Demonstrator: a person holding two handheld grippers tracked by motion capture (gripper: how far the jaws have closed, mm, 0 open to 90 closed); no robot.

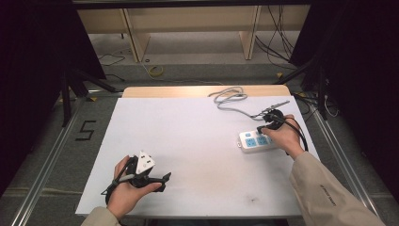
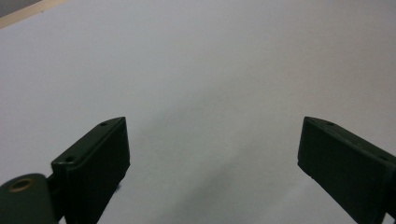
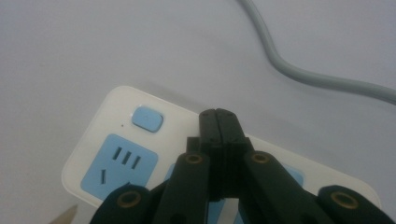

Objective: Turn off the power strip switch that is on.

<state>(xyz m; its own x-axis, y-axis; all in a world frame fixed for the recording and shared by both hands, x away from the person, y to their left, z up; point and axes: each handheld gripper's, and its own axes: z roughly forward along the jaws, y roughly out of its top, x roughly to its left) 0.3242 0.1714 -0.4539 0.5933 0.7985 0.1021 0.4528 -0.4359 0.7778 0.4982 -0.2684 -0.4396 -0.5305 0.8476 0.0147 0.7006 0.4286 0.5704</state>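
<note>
The power strip [image 3: 140,154] lies flat on the bench [image 1: 188,141], directly beneath the right tongs [image 3: 218,114]. Its blue rocker switch [image 3: 147,119] sits just beside the tong tips, toward the strip's end, and a blue socket [image 3: 119,168] lies next to it. The right tongs are fully closed with nothing between them, forming one narrow point, judged suited to pressing the switch. The grey cable [image 3: 299,74] curves away beyond the tips. The left tongs [image 2: 212,149] are well apart from the strip, spread wide and empty above bare bench, judged parked clear of the work.
</note>
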